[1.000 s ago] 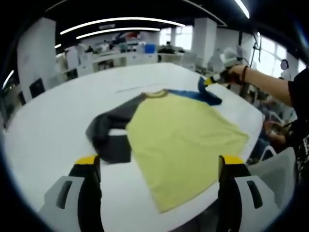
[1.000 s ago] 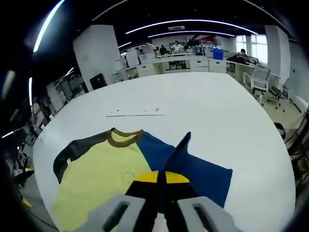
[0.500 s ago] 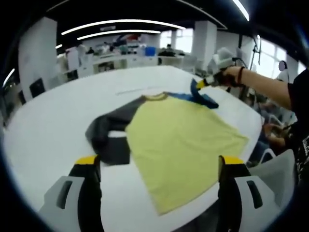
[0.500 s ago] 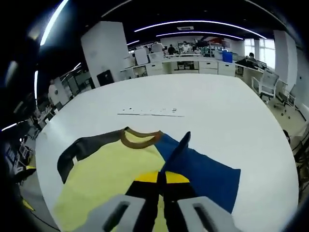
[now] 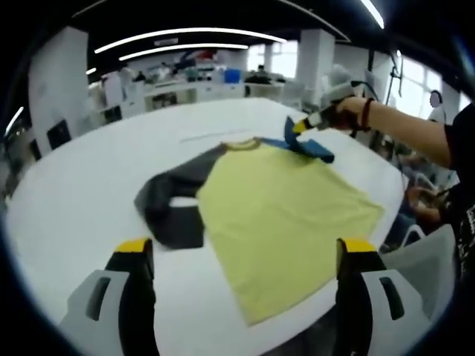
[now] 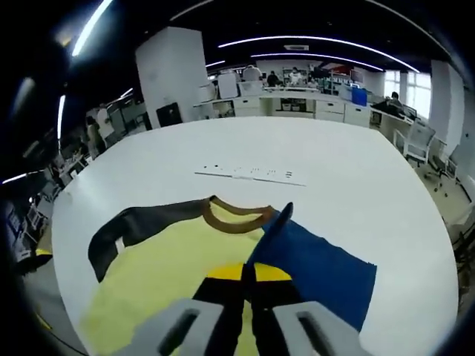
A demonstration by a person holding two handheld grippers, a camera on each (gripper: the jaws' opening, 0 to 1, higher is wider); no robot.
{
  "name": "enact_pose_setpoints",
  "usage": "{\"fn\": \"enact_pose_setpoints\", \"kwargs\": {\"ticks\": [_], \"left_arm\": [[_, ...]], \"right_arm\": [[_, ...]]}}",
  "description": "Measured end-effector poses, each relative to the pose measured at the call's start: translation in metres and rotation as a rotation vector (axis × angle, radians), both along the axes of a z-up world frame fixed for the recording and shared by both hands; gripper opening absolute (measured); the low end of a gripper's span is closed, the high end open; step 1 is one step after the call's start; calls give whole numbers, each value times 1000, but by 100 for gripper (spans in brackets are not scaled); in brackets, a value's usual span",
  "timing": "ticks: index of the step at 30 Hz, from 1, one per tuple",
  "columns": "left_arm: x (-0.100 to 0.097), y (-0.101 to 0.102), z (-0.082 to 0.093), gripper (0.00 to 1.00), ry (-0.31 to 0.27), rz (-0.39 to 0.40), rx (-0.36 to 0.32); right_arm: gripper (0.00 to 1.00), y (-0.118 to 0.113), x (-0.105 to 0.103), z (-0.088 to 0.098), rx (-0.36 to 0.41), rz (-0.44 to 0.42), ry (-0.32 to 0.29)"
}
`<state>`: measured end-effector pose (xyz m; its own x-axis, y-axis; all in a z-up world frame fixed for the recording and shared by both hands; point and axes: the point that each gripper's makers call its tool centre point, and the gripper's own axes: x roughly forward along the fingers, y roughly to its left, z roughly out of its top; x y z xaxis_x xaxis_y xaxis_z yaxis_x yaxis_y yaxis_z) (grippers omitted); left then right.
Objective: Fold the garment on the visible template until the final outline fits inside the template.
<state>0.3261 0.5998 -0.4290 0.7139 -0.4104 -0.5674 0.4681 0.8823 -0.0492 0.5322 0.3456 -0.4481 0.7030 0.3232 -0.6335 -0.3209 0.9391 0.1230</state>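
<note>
A T-shirt lies flat on the white table (image 5: 74,185), with a yellow body (image 5: 286,211), a dark grey sleeve (image 5: 169,208) and a blue sleeve (image 5: 310,146). In the left gripper view my right gripper (image 5: 300,126) is shut on the blue sleeve's edge and holds it lifted near the collar. My left gripper (image 5: 246,246) stands open above the near hem, holding nothing. In the right gripper view the right gripper (image 6: 249,271) pinches the blue sleeve (image 6: 323,259), whose edge stands up. The yellow body (image 6: 167,271), brown collar (image 6: 237,217) and grey sleeve (image 6: 133,225) lie to its left.
A thin marked line (image 6: 251,173) lies on the table beyond the collar, also the line (image 5: 211,136). A person's arm (image 5: 404,132) reaches in from the right. The table edge (image 5: 393,204) runs close to the shirt's right side, with a white chair (image 5: 423,256) beyond. Office desks stand behind.
My right gripper has carried the blue sleeve's edge leftward, toward the collar and yellow body, so less blue lies flat. The left gripper has stayed open and still.
</note>
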Motion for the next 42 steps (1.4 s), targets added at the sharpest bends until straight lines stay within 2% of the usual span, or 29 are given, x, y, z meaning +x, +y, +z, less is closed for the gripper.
{"fn": "enact_pose_setpoints", "kwargs": {"ticks": [6,11,18,42], "left_arm": [[-1,-2,-3,99,7,-4,-2],[-2,-3,-5,98,17,4,-7],[-4,-2,-6,97,23,12,-12],[-5,-2,-10,97,33,5,-6]], "right_arm": [[0,20,3,5,30,20,-19],[0,44,0,3,36,88,-24],[0,62,-2,1,42,122,-20],[0,125,-12,14,64,241,-37]]}}
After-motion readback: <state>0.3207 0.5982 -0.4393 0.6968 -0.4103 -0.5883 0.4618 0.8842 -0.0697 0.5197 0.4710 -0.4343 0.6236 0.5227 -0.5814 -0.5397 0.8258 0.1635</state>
